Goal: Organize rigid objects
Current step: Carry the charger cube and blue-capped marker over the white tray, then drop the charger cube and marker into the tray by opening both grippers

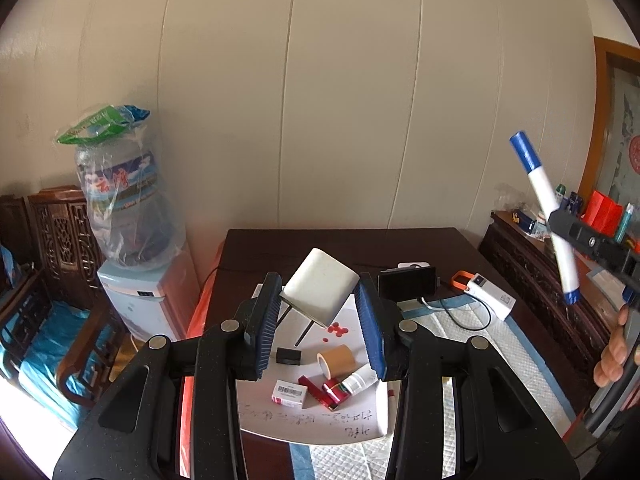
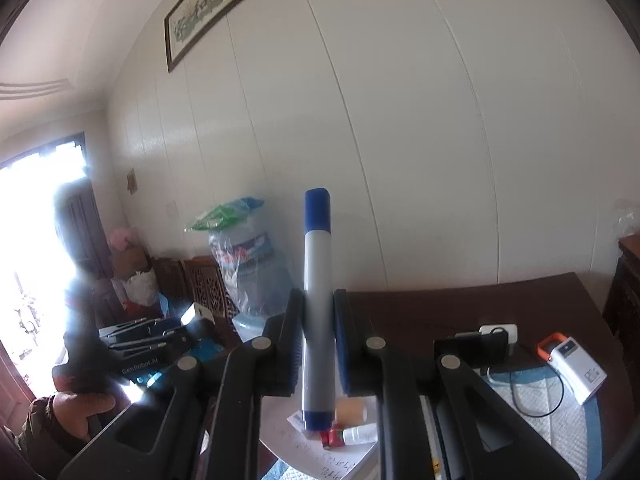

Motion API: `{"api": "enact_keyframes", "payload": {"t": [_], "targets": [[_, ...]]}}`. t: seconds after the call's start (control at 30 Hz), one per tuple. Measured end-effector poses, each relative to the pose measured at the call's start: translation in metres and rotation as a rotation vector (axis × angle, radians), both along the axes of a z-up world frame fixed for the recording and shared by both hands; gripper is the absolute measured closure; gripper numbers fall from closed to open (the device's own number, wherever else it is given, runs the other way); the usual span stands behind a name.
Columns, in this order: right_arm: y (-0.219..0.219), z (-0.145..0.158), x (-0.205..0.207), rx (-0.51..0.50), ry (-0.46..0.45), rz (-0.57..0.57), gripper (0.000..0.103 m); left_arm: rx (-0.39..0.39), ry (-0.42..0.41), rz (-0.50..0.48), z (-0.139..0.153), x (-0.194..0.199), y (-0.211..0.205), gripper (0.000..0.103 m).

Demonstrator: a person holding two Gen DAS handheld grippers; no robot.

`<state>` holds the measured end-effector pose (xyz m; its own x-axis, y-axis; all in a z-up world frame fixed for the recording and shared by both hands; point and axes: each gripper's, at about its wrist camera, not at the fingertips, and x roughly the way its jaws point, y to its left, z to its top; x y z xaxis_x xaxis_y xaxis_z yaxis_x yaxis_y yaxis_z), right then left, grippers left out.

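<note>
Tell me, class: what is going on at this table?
A person holds a gripper in each hand above a dark table. The left gripper is shut on a white plug, lifted clear of the table. The right gripper is shut on a blue-capped marker, held nearly upright. Small items wait on a white sheet below: a tape roll, a box, red tubes.

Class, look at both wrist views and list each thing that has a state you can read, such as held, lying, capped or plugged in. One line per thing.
Marker: capped, held upright.
Right gripper: shut on the marker.
White charger: lifted, prongs pointing down.
Left gripper: shut on the white charger.
Tape roll: lying on its side on the paper.
White bottle: lying down.
Power bank: on the table, cable plugged in.
</note>
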<state>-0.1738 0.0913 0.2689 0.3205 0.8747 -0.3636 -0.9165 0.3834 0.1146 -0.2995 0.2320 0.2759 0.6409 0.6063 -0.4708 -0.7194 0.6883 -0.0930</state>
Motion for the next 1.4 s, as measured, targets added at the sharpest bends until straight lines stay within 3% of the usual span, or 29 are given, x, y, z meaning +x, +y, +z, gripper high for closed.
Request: {"api": "enact_keyframes", "payload": {"t": [0.5, 0.77, 1.03, 1.2, 1.4], "targets": [[0.050, -0.051, 0.020, -0.175, 0.096, -0.019, 0.090, -0.144, -0.005, 0.001, -0.050, 0.013, 0.068, 0.066], [0.091, -0.112, 0.054, -0.334, 0.180, -0.059, 0.090, -0.274, 0.062, 0.023, -0.109, 0.033, 0.109, 0.066], [0.121, -0.187, 0.095, -0.454, 0.360, -0.097, 0.090, -0.414, 0.126, 0.041, -0.170, 0.050, 0.140, 0.065], [0.137, -0.219, 0.110, -0.512, 0.385, -0.129, 0.090, -0.470, 0.145, 0.051, -0.194, 0.058, 0.157, 0.065], [0.144, -0.238, 0.122, -0.537, 0.407, -0.159, 0.090, -0.511, 0.139, 0.060, -0.212, 0.060, 0.170, 0.065]]}}
